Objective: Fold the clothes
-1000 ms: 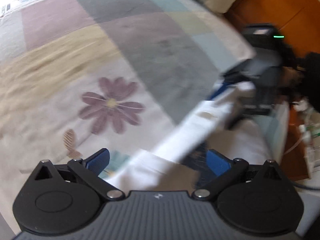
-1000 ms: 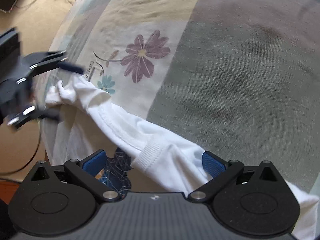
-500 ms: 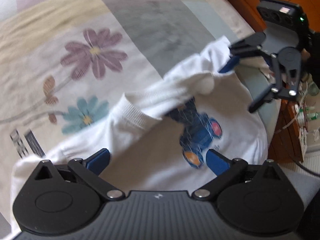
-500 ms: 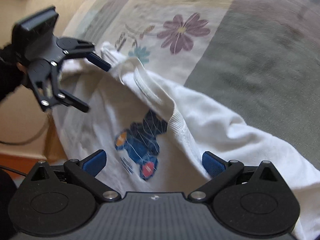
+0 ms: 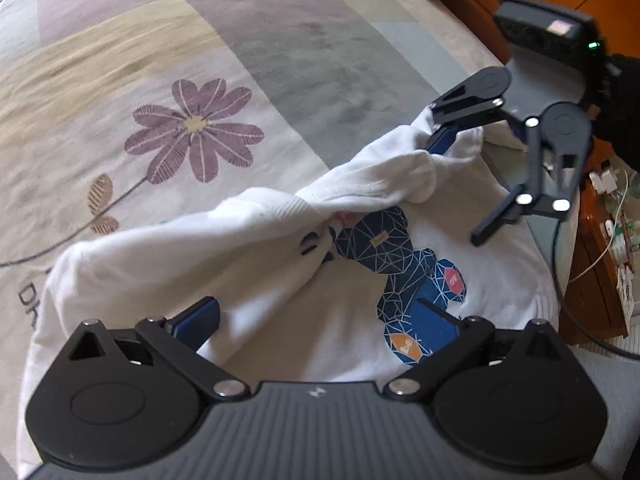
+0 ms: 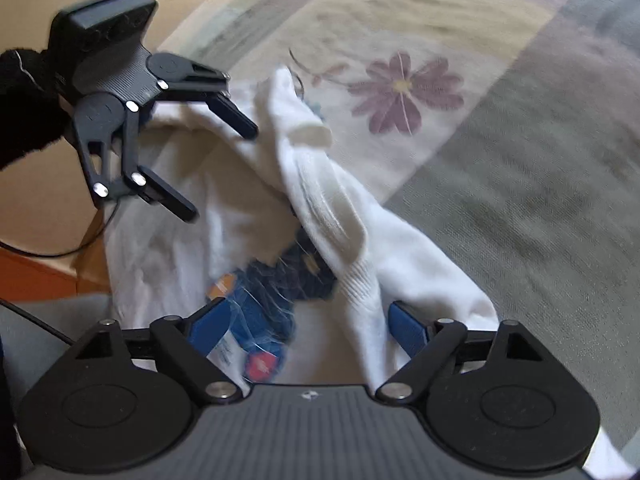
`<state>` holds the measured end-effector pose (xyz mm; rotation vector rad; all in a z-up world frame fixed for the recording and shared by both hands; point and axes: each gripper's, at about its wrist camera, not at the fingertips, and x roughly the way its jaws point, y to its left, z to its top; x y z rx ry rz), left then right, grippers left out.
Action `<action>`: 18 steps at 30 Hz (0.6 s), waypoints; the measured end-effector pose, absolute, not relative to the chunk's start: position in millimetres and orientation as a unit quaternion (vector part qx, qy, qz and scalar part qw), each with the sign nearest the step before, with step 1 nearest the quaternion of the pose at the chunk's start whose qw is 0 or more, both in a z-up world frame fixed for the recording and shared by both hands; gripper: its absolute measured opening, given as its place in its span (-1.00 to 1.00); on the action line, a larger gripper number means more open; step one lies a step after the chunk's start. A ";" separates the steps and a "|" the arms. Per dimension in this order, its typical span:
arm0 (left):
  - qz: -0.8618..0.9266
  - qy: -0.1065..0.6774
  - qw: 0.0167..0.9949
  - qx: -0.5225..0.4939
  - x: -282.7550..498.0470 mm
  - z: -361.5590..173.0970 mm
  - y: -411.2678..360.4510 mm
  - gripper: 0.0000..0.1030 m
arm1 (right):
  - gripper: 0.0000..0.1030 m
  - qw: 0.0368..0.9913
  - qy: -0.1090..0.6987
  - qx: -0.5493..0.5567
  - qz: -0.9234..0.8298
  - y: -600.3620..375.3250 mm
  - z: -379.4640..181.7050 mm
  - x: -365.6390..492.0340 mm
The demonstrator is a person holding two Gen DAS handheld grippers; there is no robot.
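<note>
Nearest the left gripper (image 5: 318,316), whose jaws stand spread with nothing pinched, lies the white T-shirt (image 5: 352,320). It sits crumpled on the patchwork bedspread (image 5: 280,64), close to the bed's side edge. Its blue geometric bear print (image 5: 408,272) faces up and is partly covered by a folded-over sleeve.

The right gripper (image 6: 308,320) has just been closing its jaws. They are still apart, with the ribbed collar (image 6: 360,292) and the print lying between them, and the pads do not visibly press the cloth. In the left view, one of its fingers (image 5: 442,140) touches the shirt's far bunched edge.

Beyond the shirt the bedspread runs flat and open past the purple flower (image 5: 194,128). To the right of the left view, past the bed edge, stands wooden furniture (image 5: 600,240) with cables, close beside the shirt.
</note>
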<state>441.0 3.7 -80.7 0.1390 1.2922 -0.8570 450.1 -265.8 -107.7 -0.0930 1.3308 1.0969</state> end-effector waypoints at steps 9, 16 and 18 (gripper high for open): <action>-0.371 0.563 0.736 0.059 431.1 -101.2 7.1 0.95 | -0.83 0.683 0.567 0.006 0.461 -305.8 -128.4 461.1; -0.340 0.550 0.762 0.023 426.5 -96.1 8.8 0.95 | -0.84 0.717 0.543 -0.019 0.437 -297.3 -111.9 445.8; -0.339 0.541 0.769 0.018 422.1 -89.1 6.5 0.95 | -0.86 0.727 0.531 -0.028 0.434 -293.8 -101.3 446.3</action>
